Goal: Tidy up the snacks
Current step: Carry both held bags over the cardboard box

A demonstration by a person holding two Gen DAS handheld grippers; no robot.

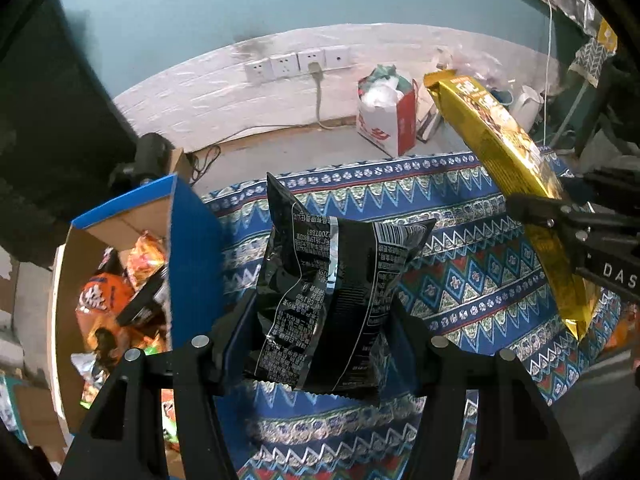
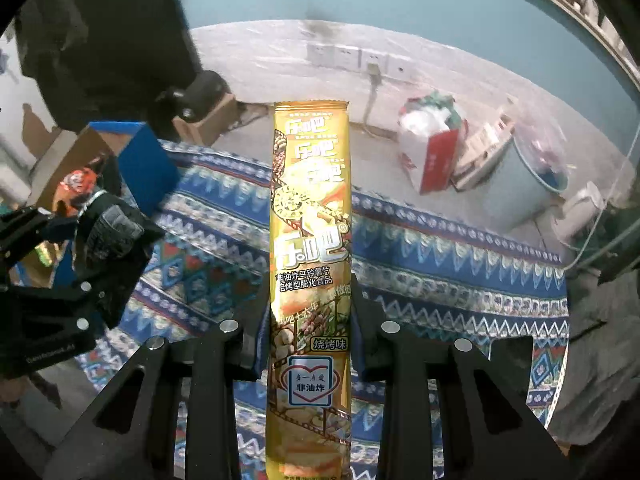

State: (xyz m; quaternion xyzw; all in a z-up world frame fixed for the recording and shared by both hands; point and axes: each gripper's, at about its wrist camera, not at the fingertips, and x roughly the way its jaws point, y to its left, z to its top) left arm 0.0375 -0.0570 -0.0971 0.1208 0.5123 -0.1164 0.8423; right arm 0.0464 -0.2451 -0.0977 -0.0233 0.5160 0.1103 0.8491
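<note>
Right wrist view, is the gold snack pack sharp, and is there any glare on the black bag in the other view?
Right wrist view: gold pack sharp, print readable; background soft, edges bent by fisheye. Left wrist view: black bag shows bright streaks of glare on its creases.

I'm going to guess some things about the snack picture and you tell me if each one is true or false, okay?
1. The left tongs are holding a black snack bag. True.
2. The right tongs are empty. False: they are shut on a long gold snack pack.
3. The cardboard box already has snacks inside. True: orange packets lie in it.
4. The box sits to the right of the black bag. False: in the left wrist view it is on the left.
5. The cloth under the snacks is plain white. False: it is blue with colourful patterns.
</note>
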